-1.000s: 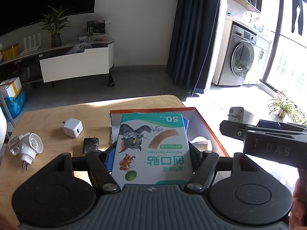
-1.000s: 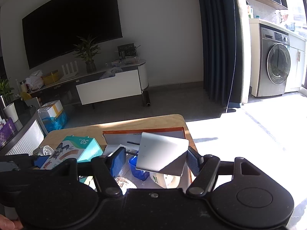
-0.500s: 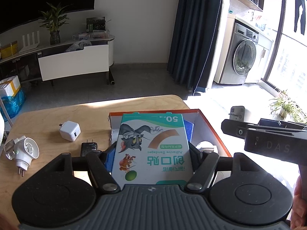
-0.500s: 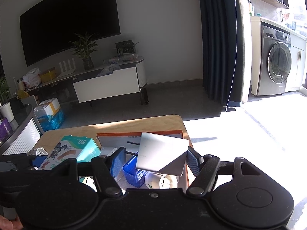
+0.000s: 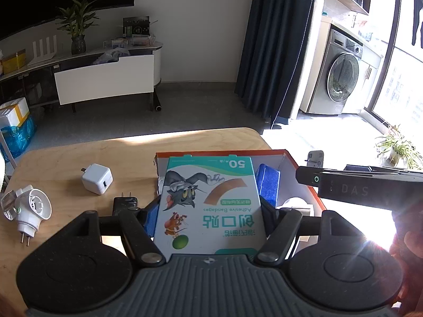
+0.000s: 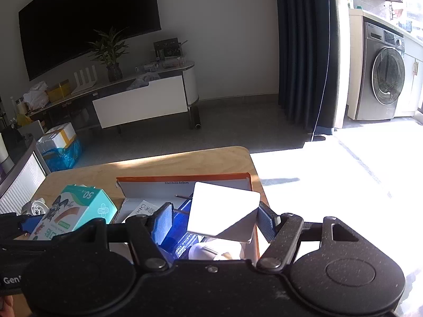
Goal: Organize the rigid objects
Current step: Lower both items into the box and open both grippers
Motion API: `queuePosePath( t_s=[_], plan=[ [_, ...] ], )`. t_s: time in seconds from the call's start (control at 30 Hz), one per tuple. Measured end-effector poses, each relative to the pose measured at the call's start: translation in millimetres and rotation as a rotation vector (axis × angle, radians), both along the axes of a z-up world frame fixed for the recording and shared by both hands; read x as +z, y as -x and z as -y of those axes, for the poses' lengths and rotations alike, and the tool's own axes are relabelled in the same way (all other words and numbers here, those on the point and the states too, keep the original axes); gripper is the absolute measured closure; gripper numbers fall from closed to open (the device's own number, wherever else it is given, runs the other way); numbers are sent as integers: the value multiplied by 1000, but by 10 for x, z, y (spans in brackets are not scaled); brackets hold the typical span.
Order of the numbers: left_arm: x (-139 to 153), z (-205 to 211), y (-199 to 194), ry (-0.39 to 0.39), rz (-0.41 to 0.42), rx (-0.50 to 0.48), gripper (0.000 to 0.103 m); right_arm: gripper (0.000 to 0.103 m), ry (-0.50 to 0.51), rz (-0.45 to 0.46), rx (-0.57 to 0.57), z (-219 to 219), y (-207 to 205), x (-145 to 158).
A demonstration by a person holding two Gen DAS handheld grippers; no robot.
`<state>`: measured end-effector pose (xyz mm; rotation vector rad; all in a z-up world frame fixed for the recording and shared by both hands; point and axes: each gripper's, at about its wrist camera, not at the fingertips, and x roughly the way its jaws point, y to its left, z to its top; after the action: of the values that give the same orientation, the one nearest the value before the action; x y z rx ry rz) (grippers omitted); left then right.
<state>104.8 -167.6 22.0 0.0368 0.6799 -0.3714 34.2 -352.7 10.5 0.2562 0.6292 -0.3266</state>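
My left gripper [image 5: 208, 211] is shut on a teal and white adhesive bandage box [image 5: 208, 198] with cartoon art, held above the near left edge of an orange-rimmed cardboard box [image 5: 298, 166]. The bandage box also shows in the right wrist view [image 6: 76, 211]. My right gripper [image 6: 214, 222] is shut on a white square block [image 6: 222, 208] over the same cardboard box [image 6: 185, 178]. A blue box [image 5: 268, 182] and a white round object [image 6: 208, 251] lie inside the cardboard box.
On the wooden table [image 5: 79, 158] left of the box lie a white USB charger cube [image 5: 97, 178], a black plug adapter [image 5: 125, 203] and a white round plug [image 5: 30, 211]. The right gripper's body [image 5: 364, 187] reaches in from the right.
Both grippers have drifted slightly forward and to the right over the cardboard box, each still holding its item. The items on the table have not moved.
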Motion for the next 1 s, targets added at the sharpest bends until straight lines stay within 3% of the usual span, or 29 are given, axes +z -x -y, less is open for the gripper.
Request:
queuePosePath(
  t_s=[0.17,0.6,0.67,0.73,1.0],
  plan=[
    [-24,4,-52,-7,-9,5,32,20,-4,27,3,73,-44,-23],
    [-82,232,-334,-17,-5,-39,32,20,-4,84,-52,117,306,62],
    [-95,266,-418,-1,-13,-60,27,20,-6,92,-49,109,331,85],
    [-91,260,-446,8,-15,-50,12,20,2,97,-40,73,342,106],
    [2,57,-310,25,-3,-12,11,19,3,109,-17,-21,338,142]
  ],
)
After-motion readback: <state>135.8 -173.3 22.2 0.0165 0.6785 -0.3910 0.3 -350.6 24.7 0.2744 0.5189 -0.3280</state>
